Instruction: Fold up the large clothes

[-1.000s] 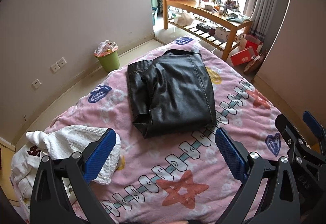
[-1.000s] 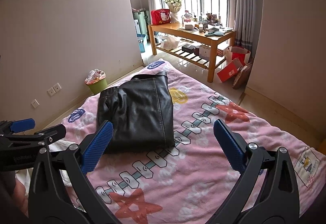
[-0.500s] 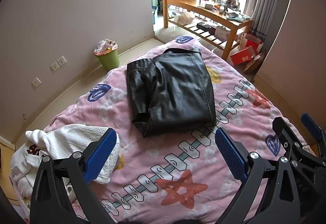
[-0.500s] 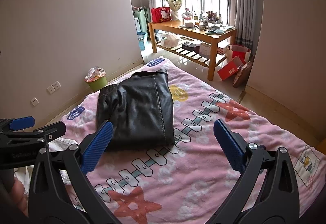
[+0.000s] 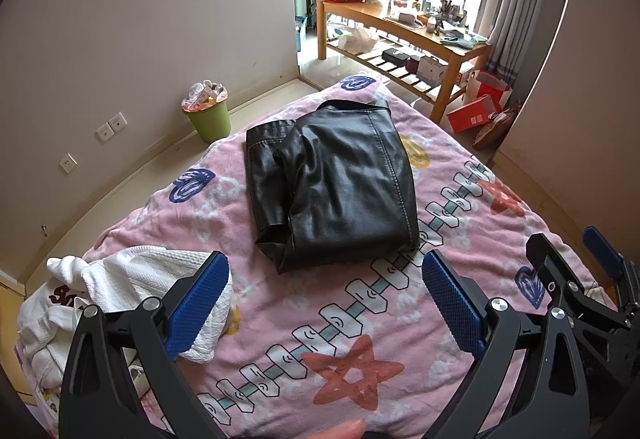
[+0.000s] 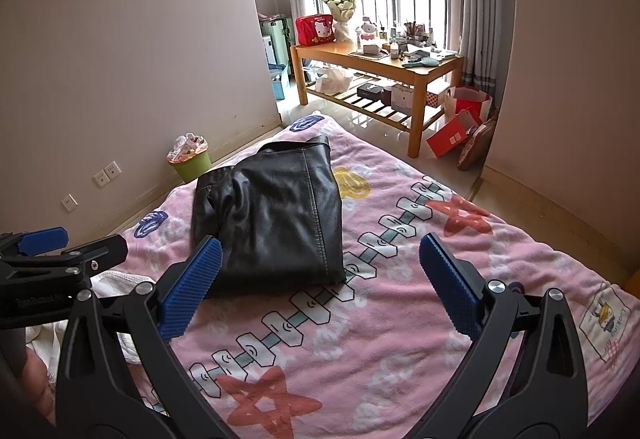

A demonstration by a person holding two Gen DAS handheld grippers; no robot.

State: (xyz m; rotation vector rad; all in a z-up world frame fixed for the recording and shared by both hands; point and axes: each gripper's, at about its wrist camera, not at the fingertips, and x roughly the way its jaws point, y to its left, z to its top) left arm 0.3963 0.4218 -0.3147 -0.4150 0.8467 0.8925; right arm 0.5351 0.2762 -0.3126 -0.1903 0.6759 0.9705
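A black leather jacket [image 5: 334,183] lies folded into a compact rectangle on the pink patterned blanket [image 5: 360,311]; it also shows in the right wrist view [image 6: 276,219]. My left gripper [image 5: 326,303] is open and empty, held above the blanket well short of the jacket's near edge. My right gripper [image 6: 320,283] is open and empty, also above the blanket, its left finger overlapping the jacket's near corner in view. The right gripper shows at the right edge of the left wrist view [image 5: 576,279], and the left gripper at the left edge of the right wrist view [image 6: 52,259].
A pile of white clothes [image 5: 108,291] lies at the bed's near left. A green waste bin [image 5: 208,115] stands on the floor by the wall. A cluttered wooden table [image 6: 376,71] and red bags [image 6: 460,123] stand beyond the bed's far end.
Both grippers have drawn back and risen slightly from the jacket; the jacket has not moved. Both stay open.
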